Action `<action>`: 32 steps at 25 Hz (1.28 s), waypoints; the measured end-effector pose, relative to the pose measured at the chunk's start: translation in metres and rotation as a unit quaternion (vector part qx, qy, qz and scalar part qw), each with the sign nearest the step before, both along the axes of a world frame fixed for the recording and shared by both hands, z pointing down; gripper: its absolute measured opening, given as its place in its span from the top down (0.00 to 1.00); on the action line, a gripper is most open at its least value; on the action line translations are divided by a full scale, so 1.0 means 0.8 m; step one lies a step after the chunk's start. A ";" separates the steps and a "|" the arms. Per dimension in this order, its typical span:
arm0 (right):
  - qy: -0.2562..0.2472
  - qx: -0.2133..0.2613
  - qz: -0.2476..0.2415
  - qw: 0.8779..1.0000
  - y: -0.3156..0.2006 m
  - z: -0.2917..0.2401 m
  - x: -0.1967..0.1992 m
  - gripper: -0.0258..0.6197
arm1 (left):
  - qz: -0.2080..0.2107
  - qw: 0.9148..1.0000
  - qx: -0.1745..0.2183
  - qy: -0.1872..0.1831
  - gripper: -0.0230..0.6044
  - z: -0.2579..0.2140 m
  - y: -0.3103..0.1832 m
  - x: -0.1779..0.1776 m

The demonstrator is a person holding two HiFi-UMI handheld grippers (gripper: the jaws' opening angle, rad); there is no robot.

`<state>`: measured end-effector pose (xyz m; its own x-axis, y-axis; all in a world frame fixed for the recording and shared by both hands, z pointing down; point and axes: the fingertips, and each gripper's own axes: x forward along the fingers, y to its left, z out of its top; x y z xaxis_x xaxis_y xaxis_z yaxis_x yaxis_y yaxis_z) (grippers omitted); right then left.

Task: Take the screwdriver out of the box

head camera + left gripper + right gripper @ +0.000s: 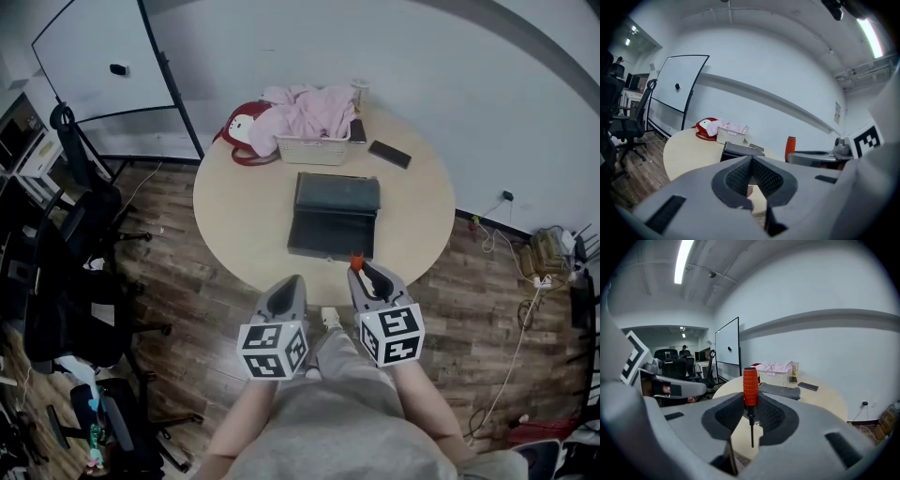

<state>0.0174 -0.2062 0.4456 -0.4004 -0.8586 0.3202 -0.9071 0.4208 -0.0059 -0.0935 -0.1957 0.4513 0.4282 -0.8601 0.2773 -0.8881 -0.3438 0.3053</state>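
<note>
My right gripper (362,271) is shut on the screwdriver (750,387); its orange handle (356,262) stands up above the jaws and the thin dark shaft hangs down between them. It hovers at the near edge of the round table (234,220), just short of the dark box (335,214), which lies open in the table's middle. To the left, my left gripper (296,279) is held off the table's near edge, jaws shut with nothing in them. From the left gripper view the box (740,150) lies ahead and the orange handle (790,147) shows to the right.
At the table's far side stand a white basket (314,148) heaped with pink cloth, a red bag (240,133), a dark phone (389,154) and a cup (360,94). Black office chairs (56,281) crowd the floor on the left. A whiteboard (98,56) stands behind.
</note>
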 end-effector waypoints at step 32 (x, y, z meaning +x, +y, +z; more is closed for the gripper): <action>0.010 0.008 -0.006 1.000 -0.014 -0.002 0.001 0.84 | -0.001 1.000 -0.013 0.003 0.97 0.013 -0.020 0.003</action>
